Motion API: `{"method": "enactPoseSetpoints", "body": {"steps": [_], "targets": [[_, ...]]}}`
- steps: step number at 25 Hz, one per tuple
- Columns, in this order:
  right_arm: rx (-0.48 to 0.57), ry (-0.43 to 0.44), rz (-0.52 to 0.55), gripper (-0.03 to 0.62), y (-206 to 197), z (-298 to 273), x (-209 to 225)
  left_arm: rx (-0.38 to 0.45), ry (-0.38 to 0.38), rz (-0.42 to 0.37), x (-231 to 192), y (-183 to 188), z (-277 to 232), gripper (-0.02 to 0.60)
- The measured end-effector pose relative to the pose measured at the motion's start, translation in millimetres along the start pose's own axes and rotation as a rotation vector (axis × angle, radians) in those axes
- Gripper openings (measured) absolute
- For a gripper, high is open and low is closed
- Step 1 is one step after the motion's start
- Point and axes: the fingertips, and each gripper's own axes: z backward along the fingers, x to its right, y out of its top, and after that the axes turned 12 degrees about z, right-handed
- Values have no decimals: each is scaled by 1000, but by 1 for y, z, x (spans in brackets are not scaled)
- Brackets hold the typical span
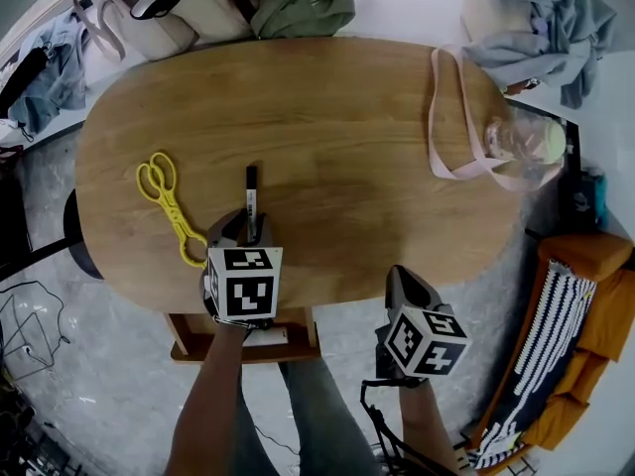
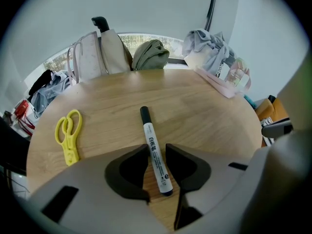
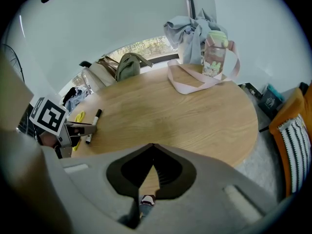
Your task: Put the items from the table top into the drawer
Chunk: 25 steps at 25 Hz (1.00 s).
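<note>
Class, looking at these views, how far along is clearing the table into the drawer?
Done: nothing visibly stowed; scissors, bottle and marker all lie on the table. In hand: the left gripper straddles the marker, jaws not yet pressing it; the right gripper is shut and empty. Remaining: all three items.

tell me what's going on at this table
A person holds a gripper in each hand at a wooden table. The left gripper has its jaws close on either side of a marker lying flat; whether they pinch it yet is unclear. The right gripper is shut and empty off the near edge. Yellow scissors lie untouched to the marker's left.
</note>
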Motion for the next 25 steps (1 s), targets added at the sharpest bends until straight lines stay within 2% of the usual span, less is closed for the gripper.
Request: {"method": "enactPoseSetpoints", "body": {"steps": [13, 25], "targets": [[1, -6, -14, 5, -6, 0, -3, -12, -28, -6, -1, 3, -2, 67], [29, -29, -42, 5, -10, 8, -11, 1, -23, -33, -8, 1, 11, 61]]}}
